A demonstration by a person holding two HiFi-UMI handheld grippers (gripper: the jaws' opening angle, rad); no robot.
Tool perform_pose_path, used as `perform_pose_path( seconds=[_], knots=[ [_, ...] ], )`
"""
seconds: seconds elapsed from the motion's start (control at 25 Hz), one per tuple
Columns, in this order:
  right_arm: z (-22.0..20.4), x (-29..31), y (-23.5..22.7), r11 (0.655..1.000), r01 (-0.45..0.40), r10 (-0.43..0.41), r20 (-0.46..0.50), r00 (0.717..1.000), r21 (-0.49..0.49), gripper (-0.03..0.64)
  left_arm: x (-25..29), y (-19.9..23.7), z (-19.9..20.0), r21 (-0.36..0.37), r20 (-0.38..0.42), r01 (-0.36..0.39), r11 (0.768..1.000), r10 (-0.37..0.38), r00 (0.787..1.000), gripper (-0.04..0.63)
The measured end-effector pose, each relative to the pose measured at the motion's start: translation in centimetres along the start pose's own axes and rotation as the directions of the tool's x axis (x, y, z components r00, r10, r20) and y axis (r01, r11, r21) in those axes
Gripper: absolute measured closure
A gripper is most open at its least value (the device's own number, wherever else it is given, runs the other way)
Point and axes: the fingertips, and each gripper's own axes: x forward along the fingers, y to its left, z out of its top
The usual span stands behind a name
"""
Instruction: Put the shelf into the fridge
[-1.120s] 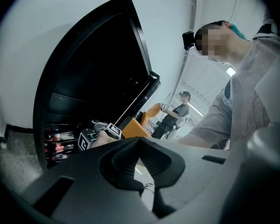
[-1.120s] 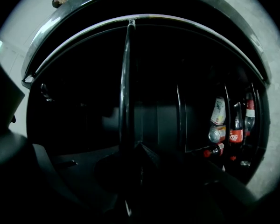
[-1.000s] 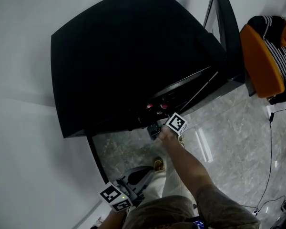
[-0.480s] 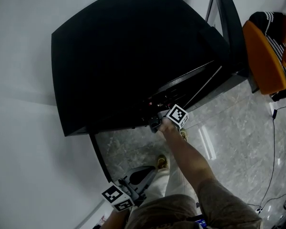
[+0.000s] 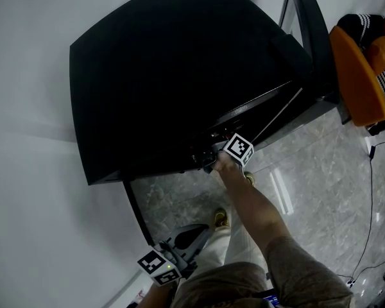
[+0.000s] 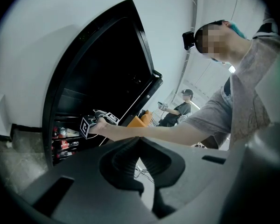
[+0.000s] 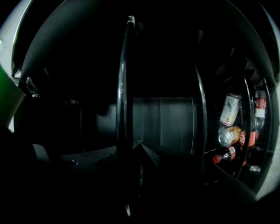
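The black fridge (image 5: 167, 76) stands against the white wall with its door (image 5: 308, 24) swung open to the right. My right gripper (image 5: 208, 158) reaches into the fridge's open front. In the right gripper view the shelf (image 7: 123, 92) shows edge-on as a thin glossy pane running away from the camera, and my right gripper (image 7: 139, 146) is shut on its near edge. The fridge's dark back wall (image 7: 163, 120) lies behind it. My left gripper (image 5: 179, 239) hangs low beside my leg; its jaws (image 6: 140, 143) are shut with nothing between them.
Bottles and cans (image 7: 231, 125) lie in the fridge at the right of the shelf; several drinks (image 6: 60, 141) also show low in the cabinet. An orange seat (image 5: 356, 69) stands past the door. A cable (image 5: 372, 191) trails across the marble floor. Another person (image 6: 179, 108) stands far off.
My right gripper has moved a little farther up into the fridge opening. The left gripper has barely shifted.
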Motion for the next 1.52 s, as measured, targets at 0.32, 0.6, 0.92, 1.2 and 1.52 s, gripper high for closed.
perform_pose_path(
  seconds=[0.32,0.6,0.92,1.2,1.52],
  knots=[
    [0.3,1.5,0.0,1.000,0.000,0.000,-0.011,1.000,-0.005,0.591,-0.2,0.4,0.0,-0.002,0.008,-0.020,1.000,0.020,1.000,0.592],
    [0.3,2.0,0.0,1.000,-0.003,0.003,-0.007,1.000,-0.001,0.589,-0.5,0.6,-0.2,-0.007,0.009,-0.032,0.999,0.033,0.999,0.592],
    [0.3,2.1,0.0,1.000,-0.001,0.001,-0.011,1.000,-0.002,0.589,-0.2,0.5,-0.2,-0.002,0.007,-0.029,1.000,0.029,1.000,0.592],
    [0.7,1.9,0.5,1.000,-0.021,0.021,0.004,1.000,-0.008,0.588,-0.2,0.3,-0.4,-0.004,0.002,-0.019,1.000,0.020,1.000,0.592],
    [0.8,-1.7,0.5,1.000,0.006,-0.006,0.001,1.000,-0.012,0.586,0.5,-0.5,0.2,-0.003,0.014,0.009,1.000,-0.009,1.000,0.592]
  ],
)
